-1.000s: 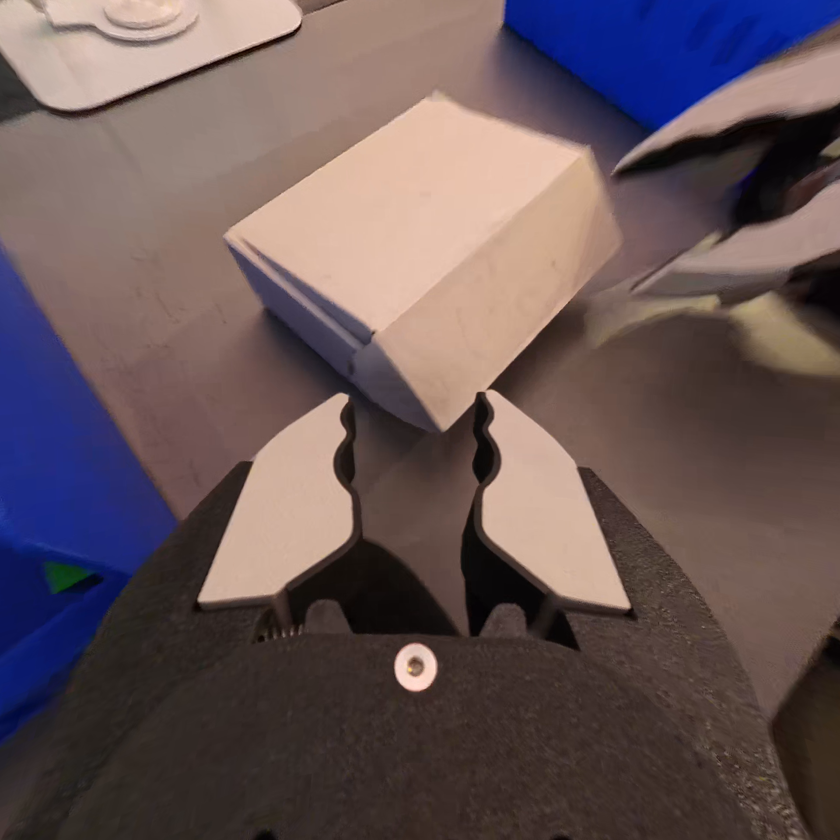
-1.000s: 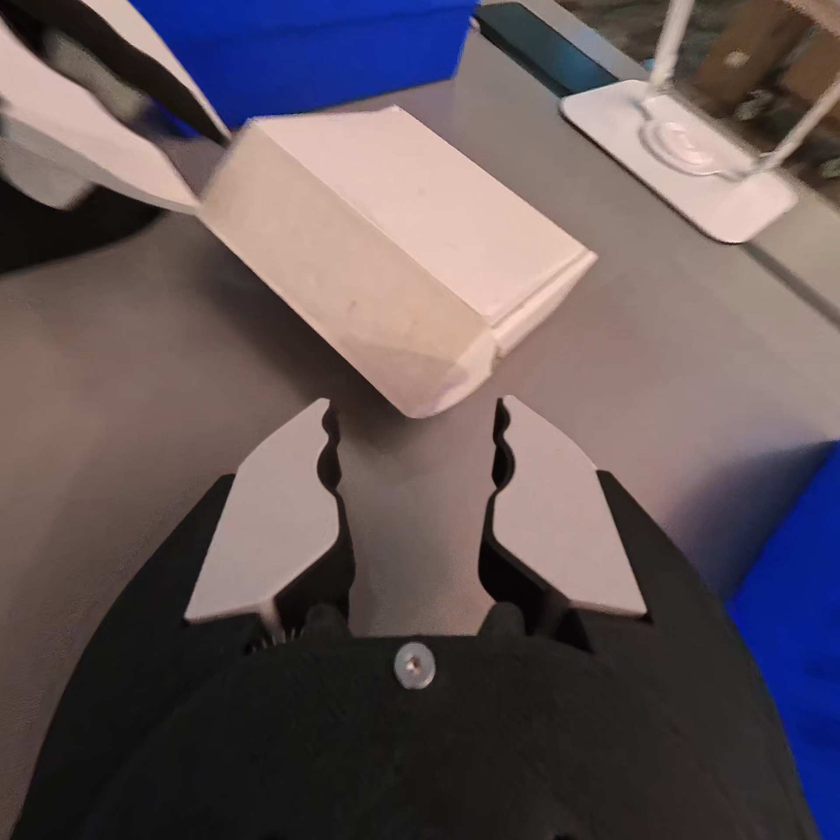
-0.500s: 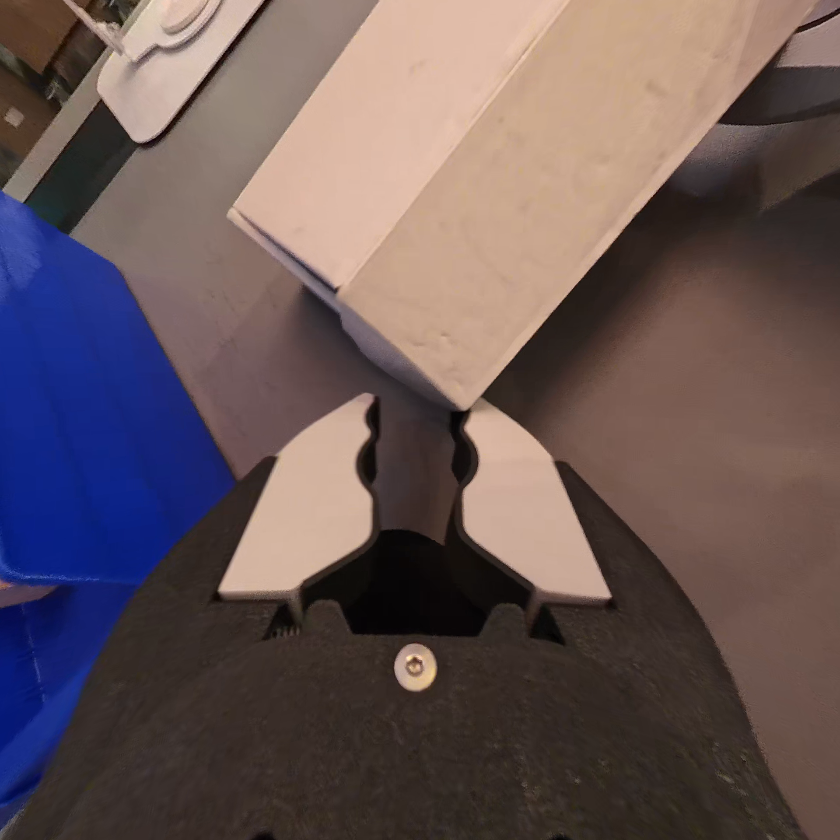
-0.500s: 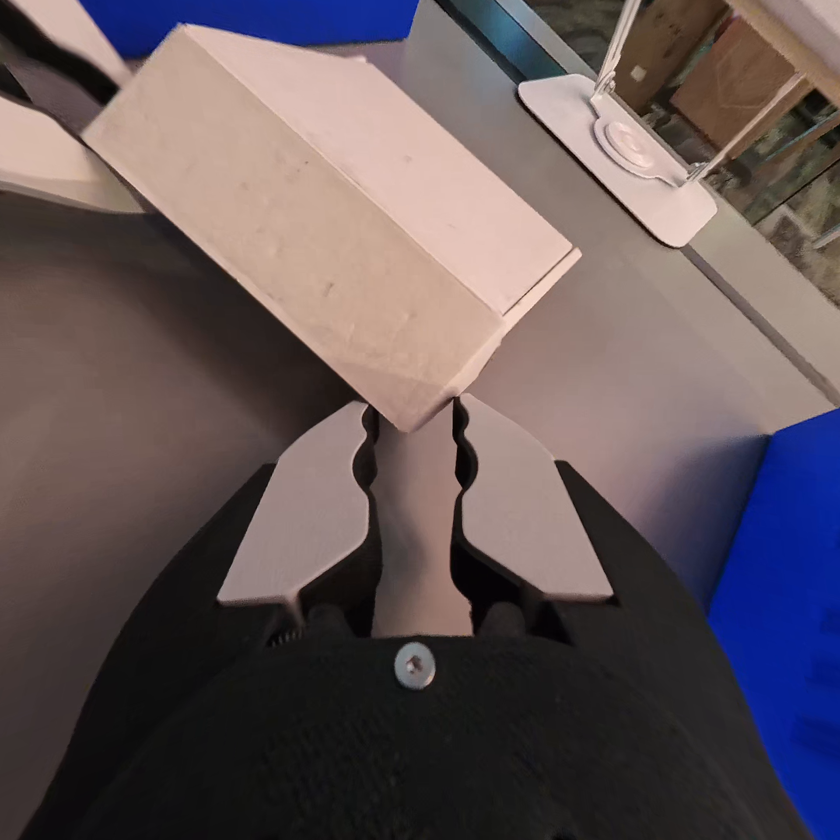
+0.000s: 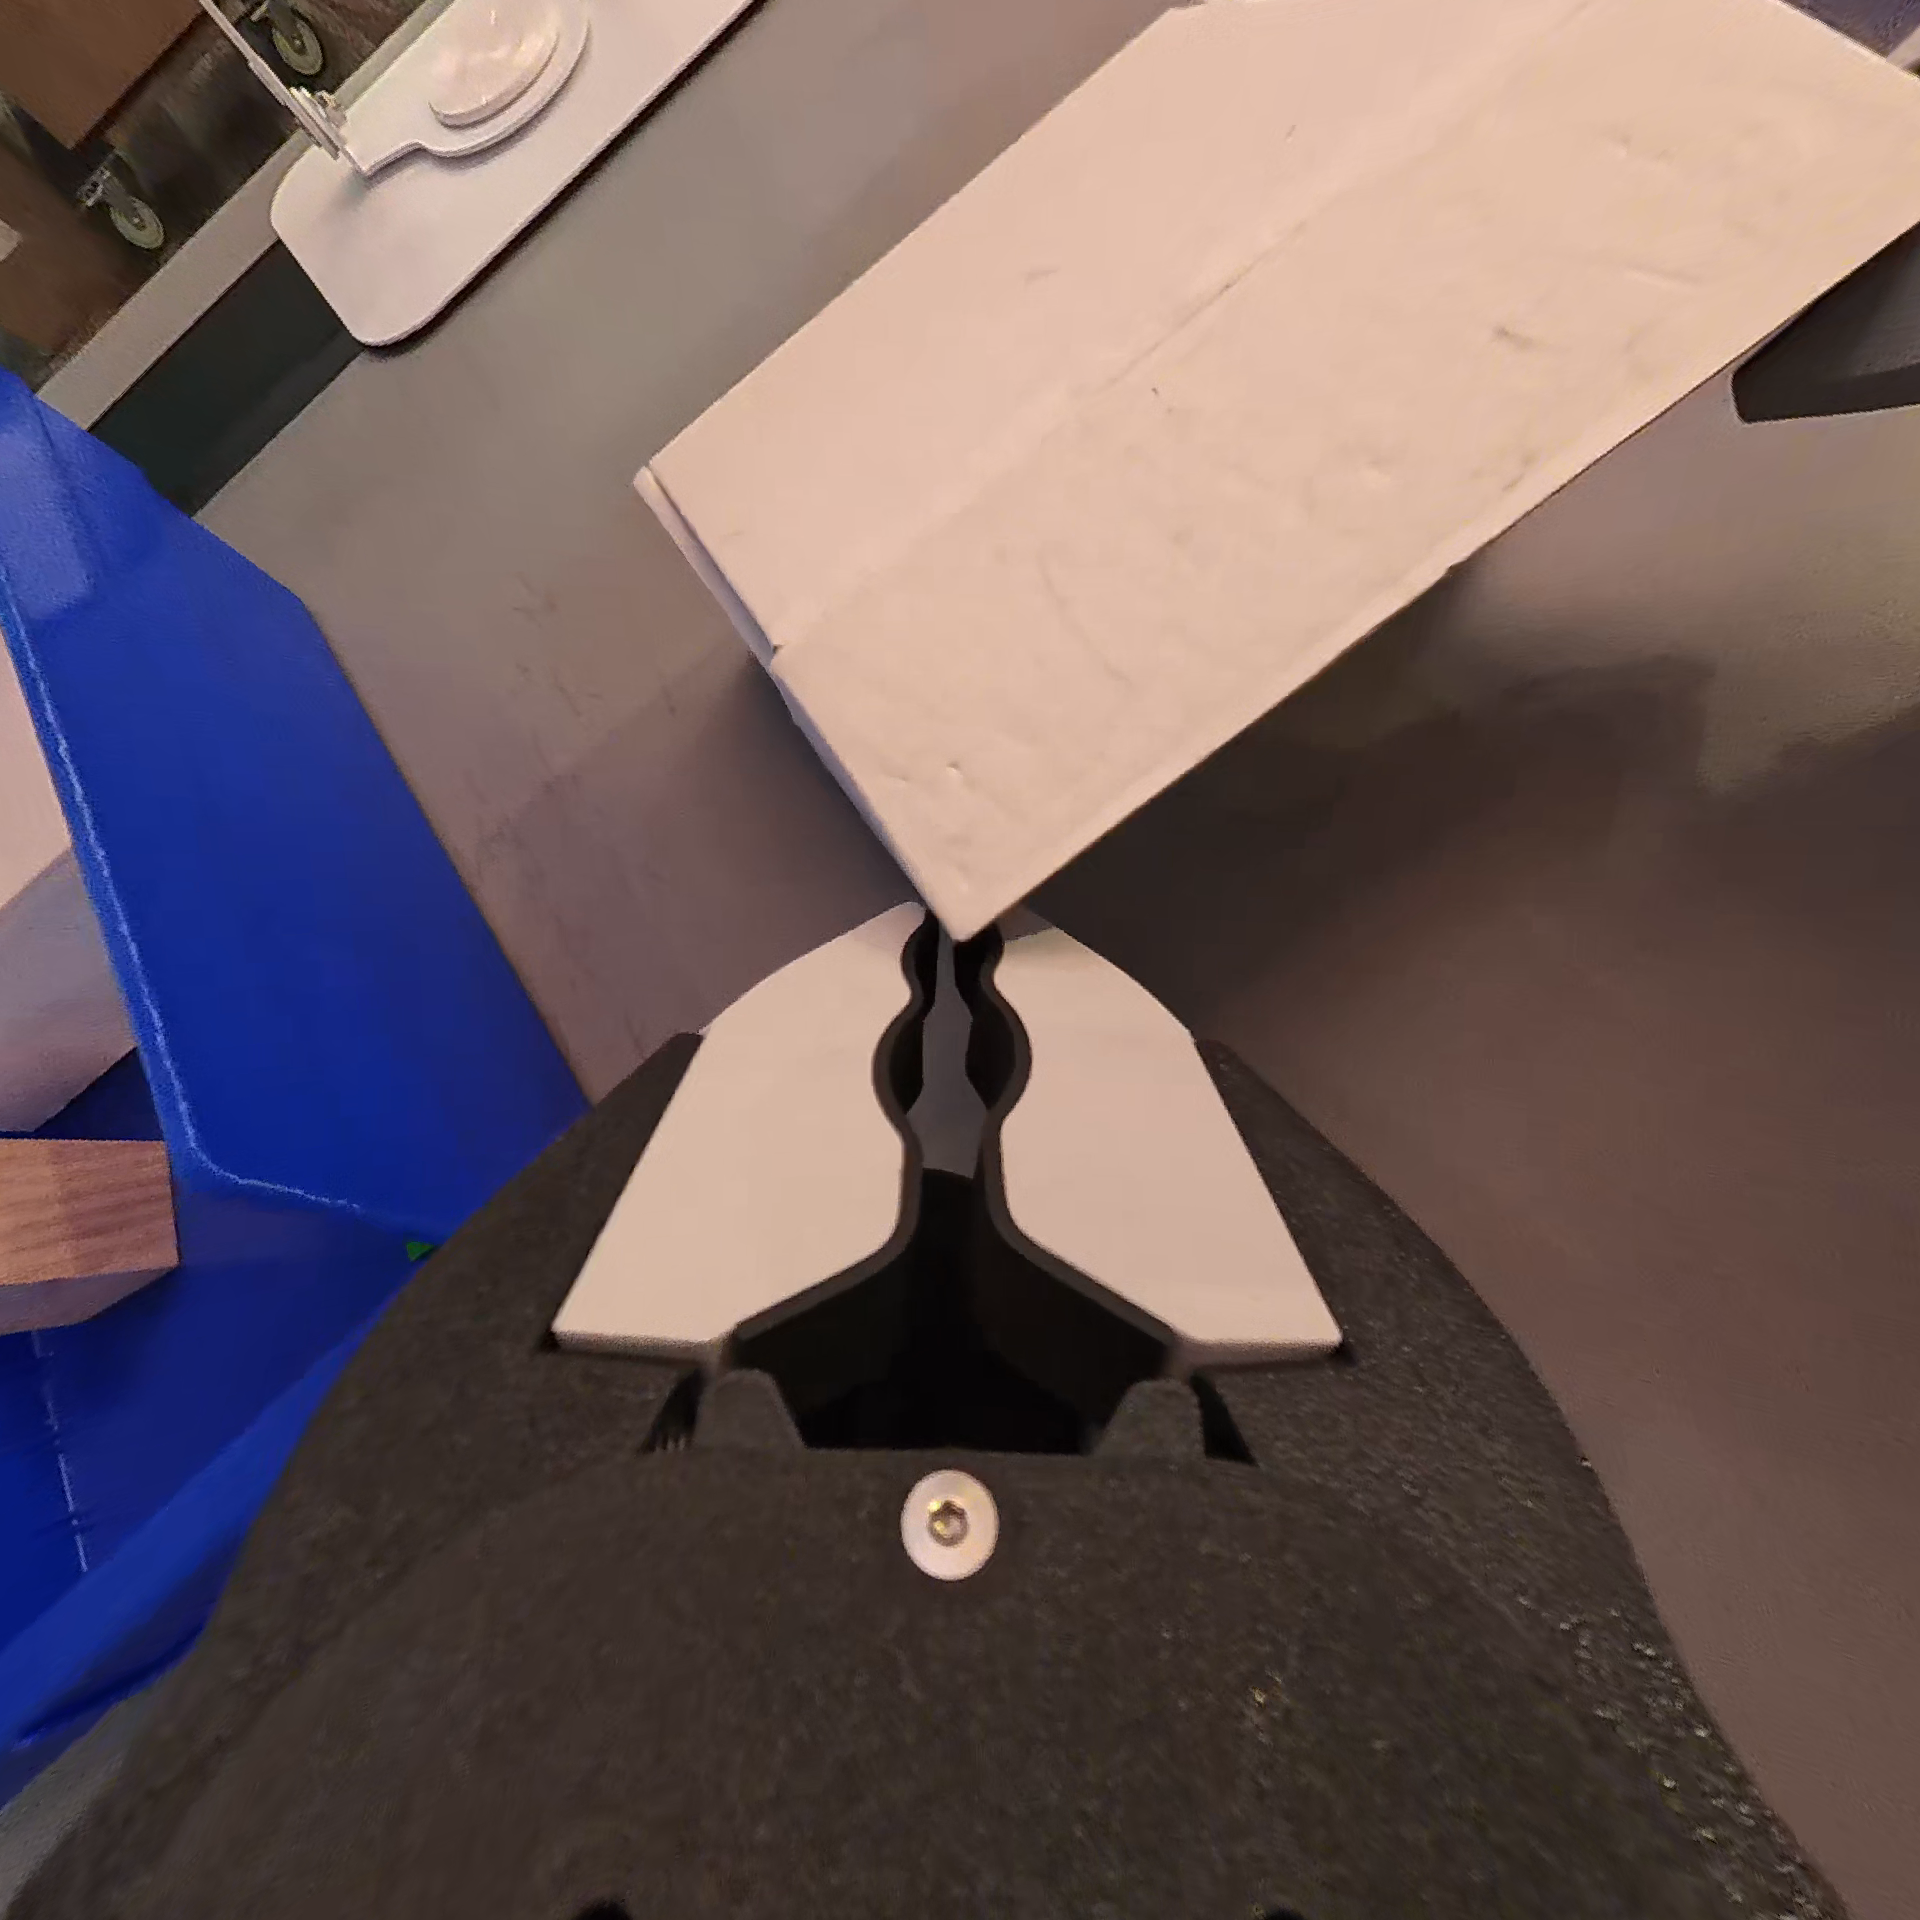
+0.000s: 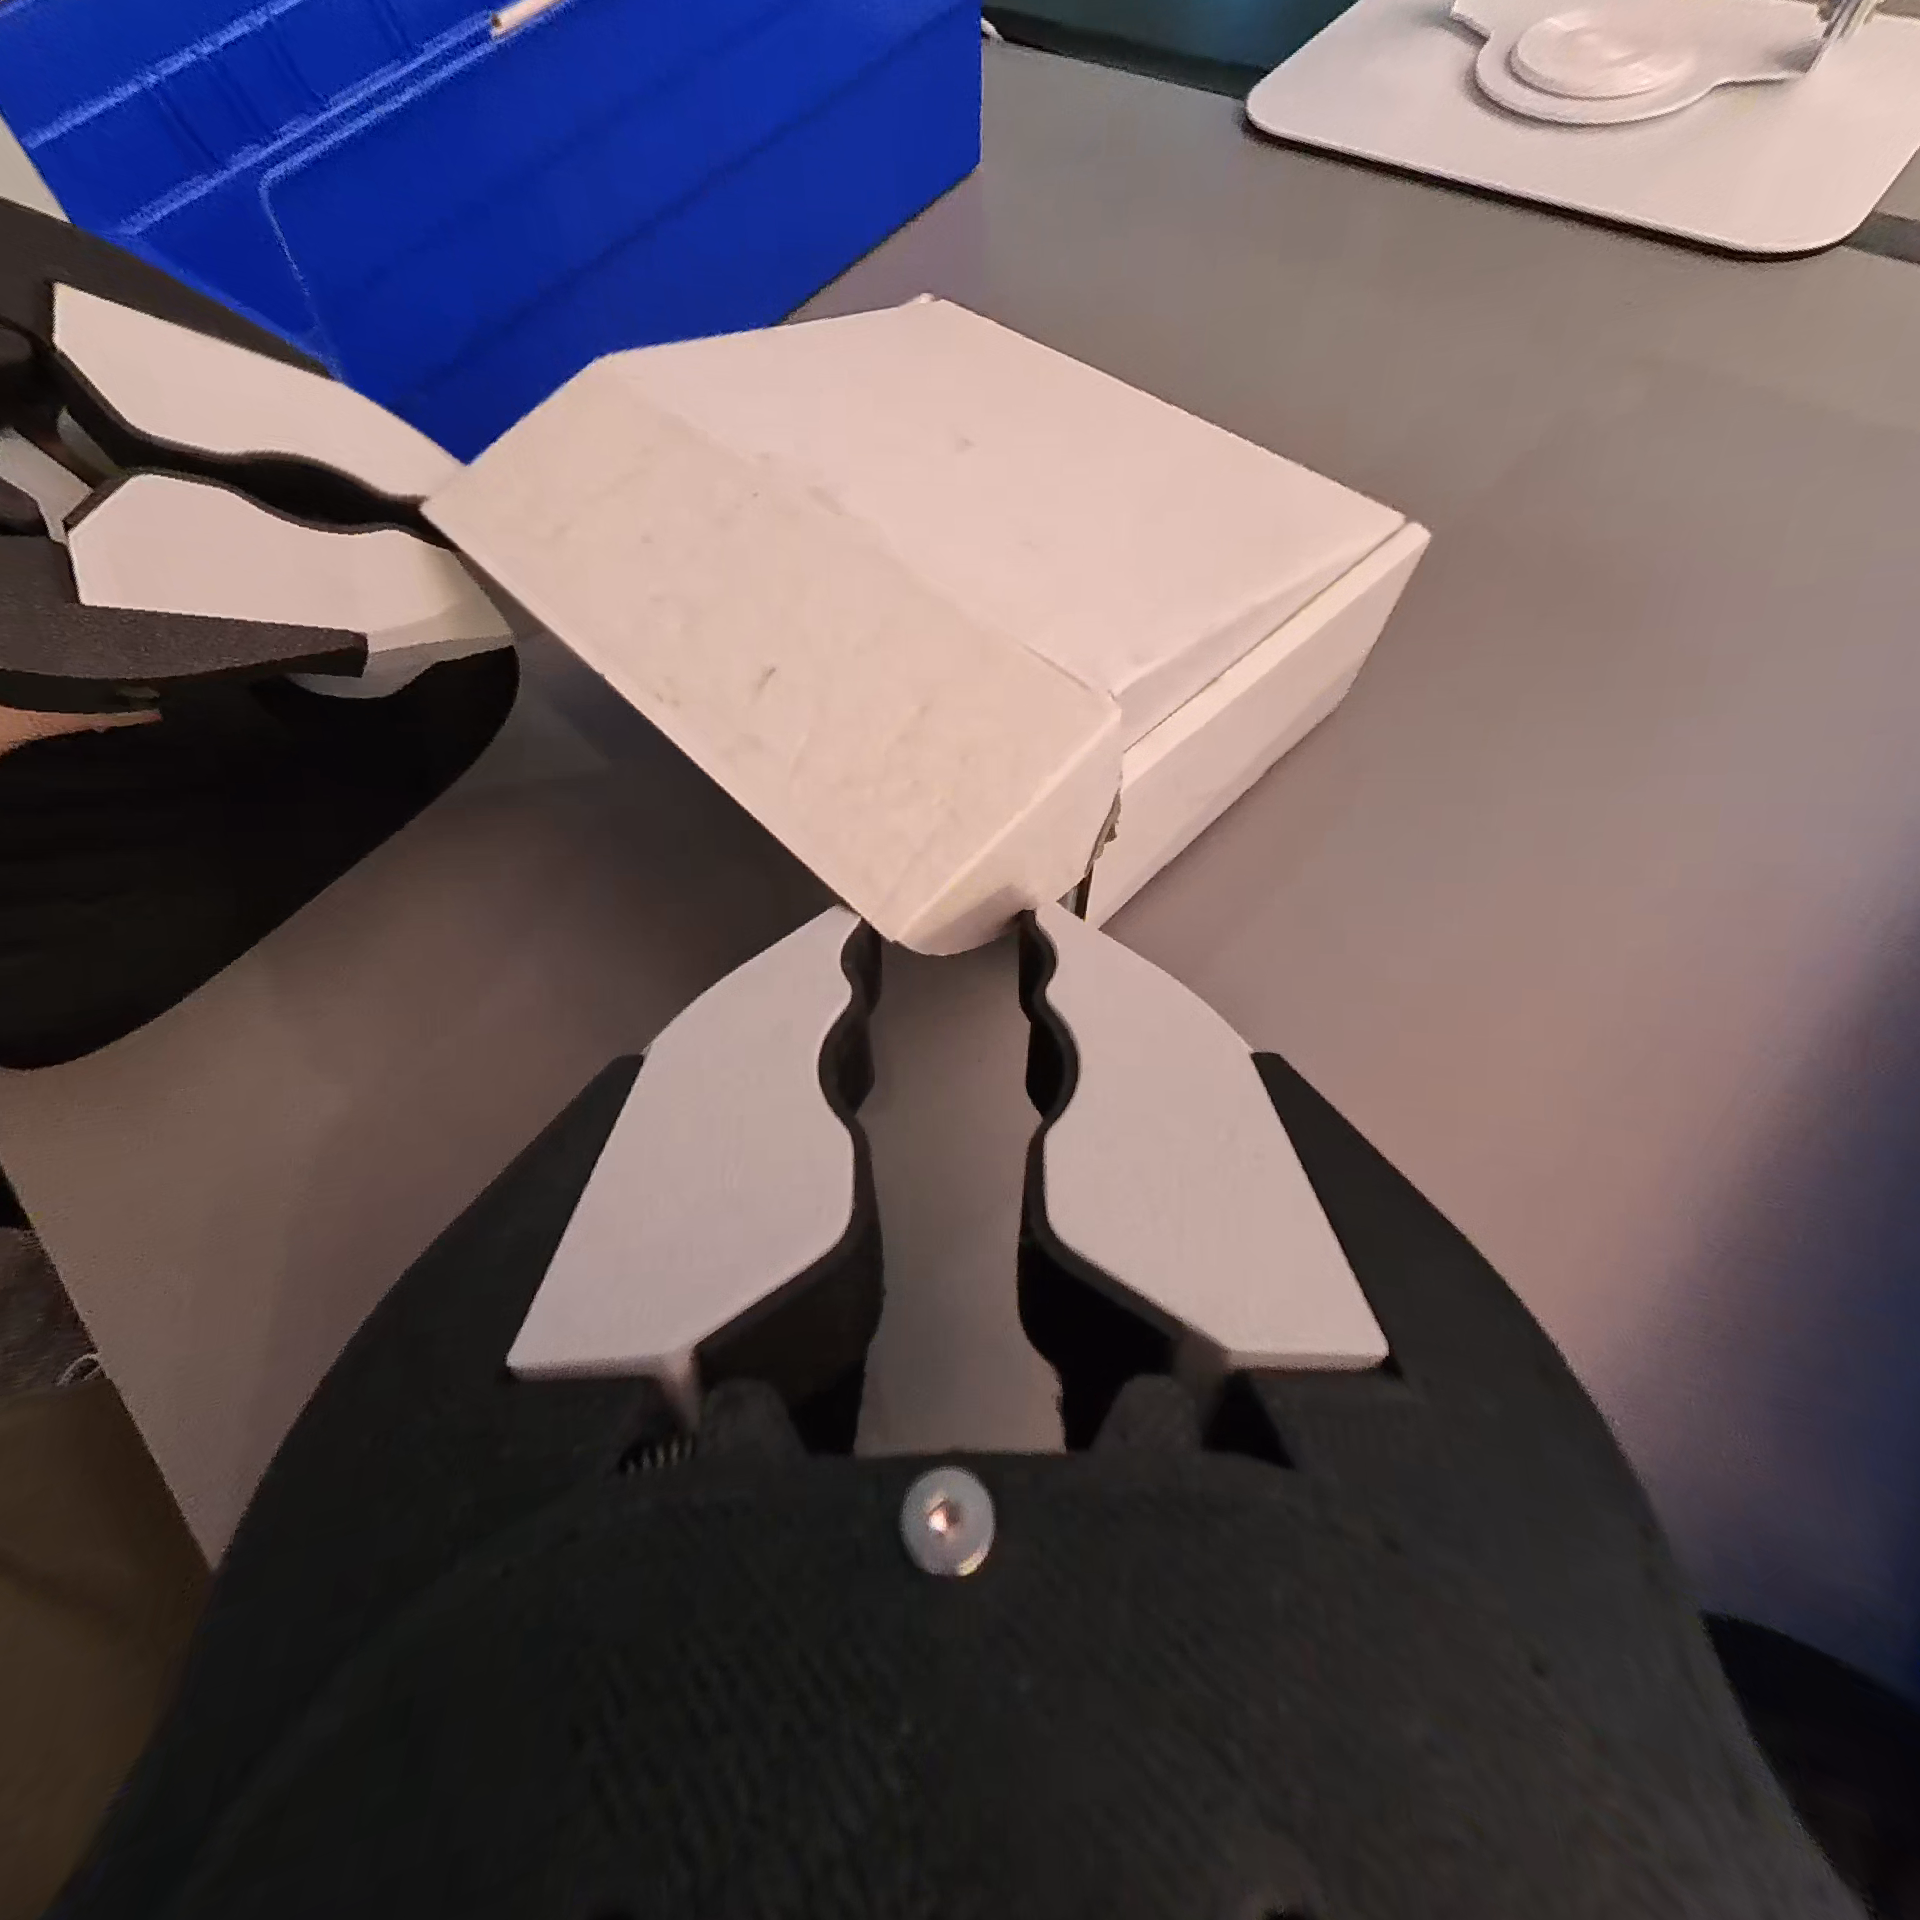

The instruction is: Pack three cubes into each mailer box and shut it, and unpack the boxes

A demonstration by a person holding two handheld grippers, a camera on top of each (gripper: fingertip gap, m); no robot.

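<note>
A white mailer box (image 5: pixel 1195 436) lies on the grey table (image 5: pixel 1558 1039), seen also in the right wrist view (image 6: pixel 1039 499). Its lid's front flap (image 6: pixel 790 665) stands out from the base, with a dark slit at the corner. My left gripper (image 5: pixel 954 940) is shut on one lower corner of that flap; it shows at the left of the right wrist view (image 6: pixel 426 509). My right gripper (image 6: pixel 945 935) is shut on the flap's other corner, jaws a finger-width apart around the folded card. The box's inside is hidden.
A blue bin (image 5: pixel 260 831) stands close on the left with a wooden cube (image 5: pixel 83 1210) and a white box in it. Another blue bin (image 6: pixel 520 156) stands behind the mailer box. A white lamp base (image 6: pixel 1610 104) sits at the table's far edge (image 5: pixel 447 156). My right fingertips sit around 15 cm from my left ones.
Both grippers moved in onto the flap's two corners and narrowed their jaws onto them. The flap end of the box has lifted and the box has turned.
</note>
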